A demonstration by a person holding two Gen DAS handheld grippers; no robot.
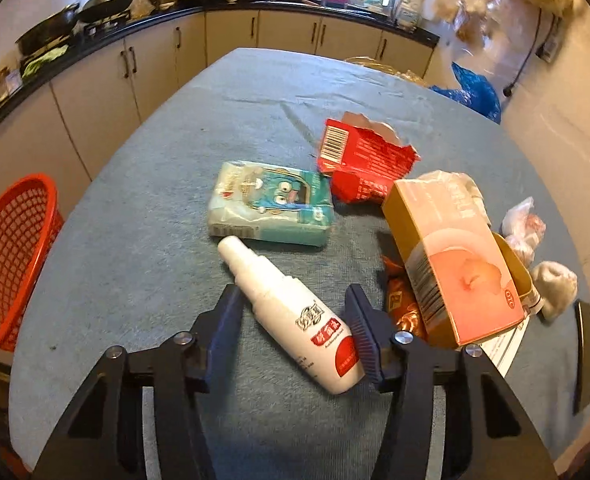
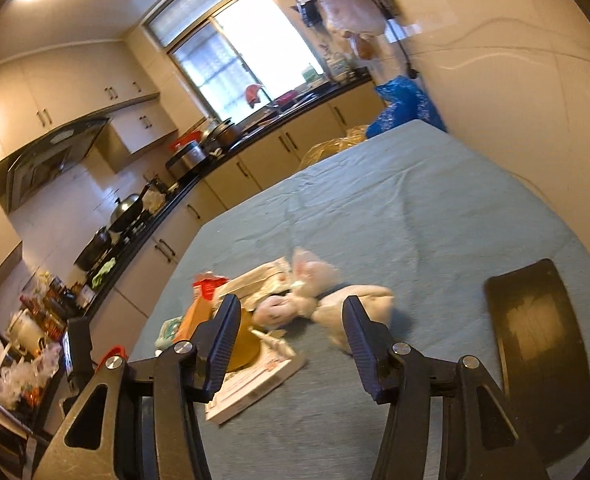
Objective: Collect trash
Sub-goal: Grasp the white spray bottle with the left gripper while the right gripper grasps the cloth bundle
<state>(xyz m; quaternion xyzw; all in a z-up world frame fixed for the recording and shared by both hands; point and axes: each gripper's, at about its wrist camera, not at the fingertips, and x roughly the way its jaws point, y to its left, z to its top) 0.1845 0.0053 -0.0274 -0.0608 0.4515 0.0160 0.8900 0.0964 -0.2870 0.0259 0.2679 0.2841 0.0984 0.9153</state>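
Glaring window (image 2: 255,52) backlight, motion blur, fisheye-warped edges.

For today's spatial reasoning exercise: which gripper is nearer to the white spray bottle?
Left. The left gripper has its fingers on either side of the white spray bottle lying on the table. The right gripper points at crumpled white wrappers; no bottle shows there.

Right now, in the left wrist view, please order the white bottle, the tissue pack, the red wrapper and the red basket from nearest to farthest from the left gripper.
1. white bottle: lying between the jaws of the left gripper.
2. tissue pack: just beyond the bottle, mid-table.
3. red wrapper: farther back, to the right.
4. red basket: off the table's left edge.
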